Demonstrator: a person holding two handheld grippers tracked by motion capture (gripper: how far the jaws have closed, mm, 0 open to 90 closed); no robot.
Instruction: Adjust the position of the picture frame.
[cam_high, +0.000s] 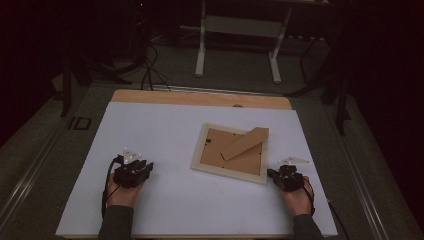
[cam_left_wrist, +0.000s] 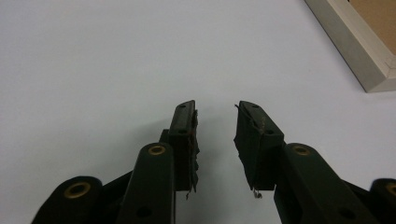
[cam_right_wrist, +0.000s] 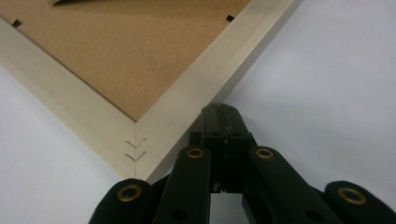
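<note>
Surface: you work on a white sheet (cam_high: 165, 200) laid over a wooden tabletop (cam_high: 200, 98), whose bare edge shows beyond the sheet, on the far side of the picture frame.
Room: dark beyond the frame; a white table stand (cam_high: 237, 45) rises on the floor past the tabletop, with black cables (cam_high: 149, 70) trailing to its left.
Picture frame: the picture frame (cam_high: 231, 152) lies back side up, right of centre on the sheet, its brown backing board (cam_right_wrist: 121, 56) inside pale wood.
Stand flap: the cardboard stand flap (cam_high: 245, 143) lies slantwise across the frame's back, its far end past the frame's far corner.
Left gripper: your left gripper (cam_left_wrist: 215, 140) rests well to the left of the frame, jaws parted a moderate way, with bare sheet between them.
Right gripper: your right gripper (cam_right_wrist: 223, 122) sits at the frame's near right corner, jaws pressed together on nothing, tips just beside the wood.
In the way: the sheet between your left gripper and the frame is bare.
</note>
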